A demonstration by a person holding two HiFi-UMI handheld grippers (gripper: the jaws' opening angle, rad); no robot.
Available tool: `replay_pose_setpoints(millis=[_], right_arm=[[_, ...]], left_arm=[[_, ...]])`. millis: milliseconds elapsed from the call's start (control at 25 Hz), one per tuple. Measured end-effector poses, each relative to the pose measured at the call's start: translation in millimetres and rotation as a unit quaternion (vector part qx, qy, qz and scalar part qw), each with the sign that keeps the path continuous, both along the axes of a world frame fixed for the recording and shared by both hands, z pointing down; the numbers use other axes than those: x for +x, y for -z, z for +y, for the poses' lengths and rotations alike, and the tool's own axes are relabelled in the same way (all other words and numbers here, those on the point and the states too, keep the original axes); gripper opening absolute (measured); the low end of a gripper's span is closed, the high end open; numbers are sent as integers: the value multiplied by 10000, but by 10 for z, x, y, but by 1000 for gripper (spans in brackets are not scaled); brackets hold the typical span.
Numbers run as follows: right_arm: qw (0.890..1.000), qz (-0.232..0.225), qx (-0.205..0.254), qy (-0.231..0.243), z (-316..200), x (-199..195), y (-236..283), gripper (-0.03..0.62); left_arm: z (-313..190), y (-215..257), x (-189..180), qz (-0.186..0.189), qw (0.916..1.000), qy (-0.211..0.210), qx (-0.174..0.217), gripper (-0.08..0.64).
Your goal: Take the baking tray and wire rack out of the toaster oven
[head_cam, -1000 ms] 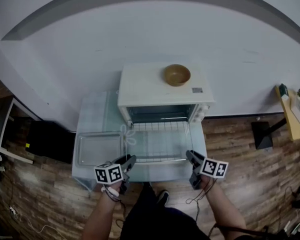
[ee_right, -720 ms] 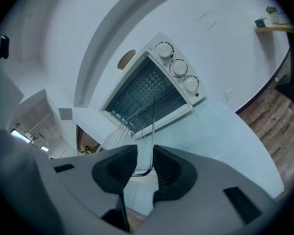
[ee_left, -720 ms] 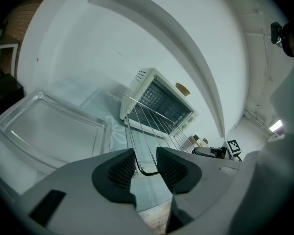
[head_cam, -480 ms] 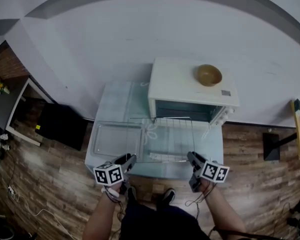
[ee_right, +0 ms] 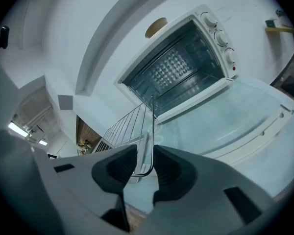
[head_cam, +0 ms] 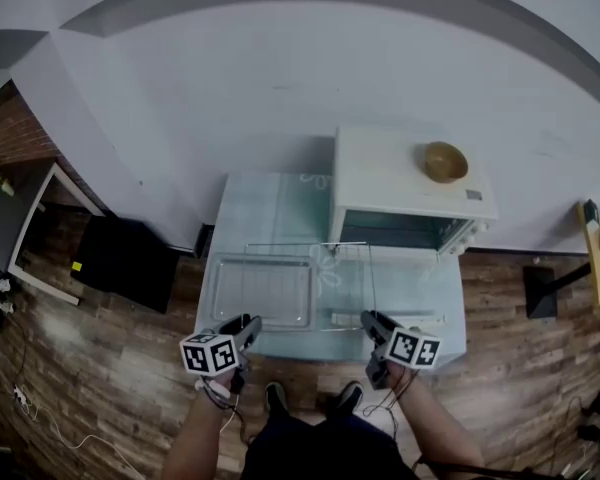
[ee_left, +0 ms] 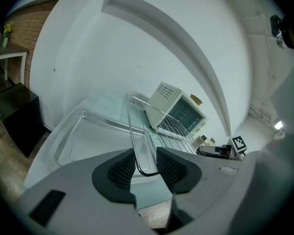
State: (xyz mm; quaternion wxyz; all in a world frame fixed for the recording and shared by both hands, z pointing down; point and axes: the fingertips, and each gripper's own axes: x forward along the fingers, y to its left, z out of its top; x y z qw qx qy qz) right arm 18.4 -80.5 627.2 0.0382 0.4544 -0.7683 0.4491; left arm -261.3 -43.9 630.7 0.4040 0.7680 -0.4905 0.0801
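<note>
We hold the wire rack (head_cam: 325,286) out of the toaster oven (head_cam: 400,183), beside its open door, above the baking tray (head_cam: 225,293) on the desk (head_cam: 270,203). The left gripper (ee_left: 146,163) and right gripper (ee_right: 144,163) jaws each pinch 1 near corner. The thin wire could pivot and slip, dropping the rack onto the tray.

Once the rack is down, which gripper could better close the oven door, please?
Right gripper, probably: it grips the wire rack beside the open oven door; left gripper is by the baking tray.

Plain, lab-like room; toaster oven (head_cam: 390,173) on a lone table (head_cam: 270,208); plank floor (head_cam: 110,368); blank wall (head_cam: 280,88).
</note>
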Motion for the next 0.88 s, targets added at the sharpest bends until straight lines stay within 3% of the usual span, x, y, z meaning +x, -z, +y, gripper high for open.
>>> replay_pose_setpoints(millis=[680, 880], right_arm=[[9994, 224, -159, -207, 286, -1237, -276, 112], [9988, 300, -237, -308, 411, -1512, -389, 115]], left_arm=[[41, -326, -1262, -450, 9982, -279, -281, 138], [-12, -411, -1542, -612, 9960, -581, -287, 138]])
